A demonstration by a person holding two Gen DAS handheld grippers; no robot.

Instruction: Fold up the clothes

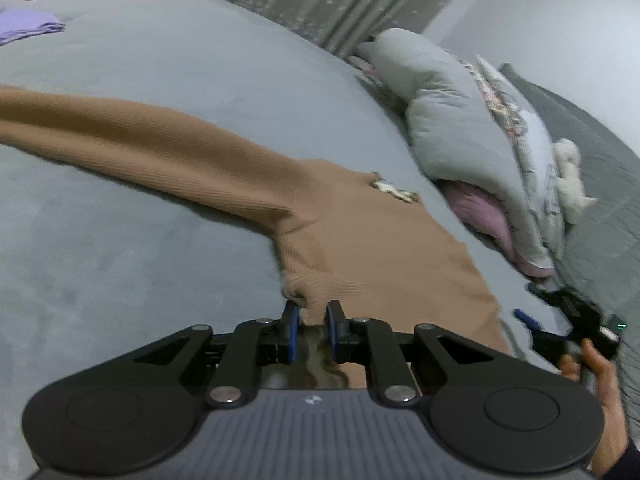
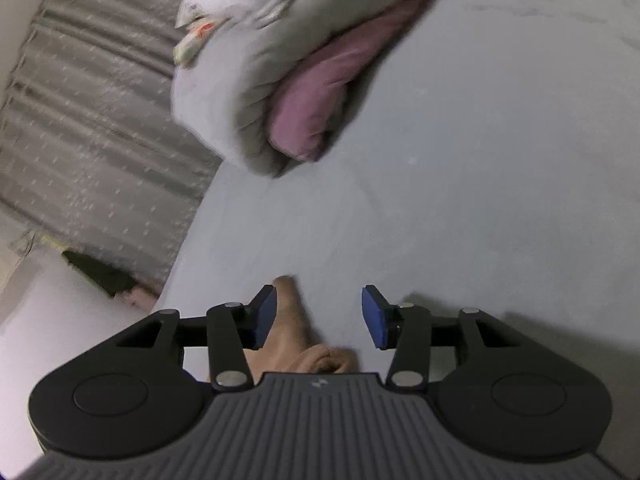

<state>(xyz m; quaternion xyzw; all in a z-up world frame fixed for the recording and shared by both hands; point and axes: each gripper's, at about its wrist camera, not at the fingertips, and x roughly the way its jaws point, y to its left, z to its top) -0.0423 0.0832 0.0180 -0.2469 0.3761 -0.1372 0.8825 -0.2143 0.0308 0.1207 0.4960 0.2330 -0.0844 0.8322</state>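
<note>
- Left wrist view: the left claw (image 1: 313,322) is narrowed onto a bunched edge of the tan ribbed sweater (image 1: 360,240), pinching the cloth between its blue pads (image 1: 295,330).
- Ahead of that claw the sweater lies spread on the grey bed (image 1: 180,60), one sleeve stretching away to the left.
- Right of it, a folded grey quilt (image 1: 452,120) sits on the bed.
- Right wrist view: the right claw (image 2: 318,316) stands wide, with a fold of the sweater just beside its left pad; contact is unclear.
</note>
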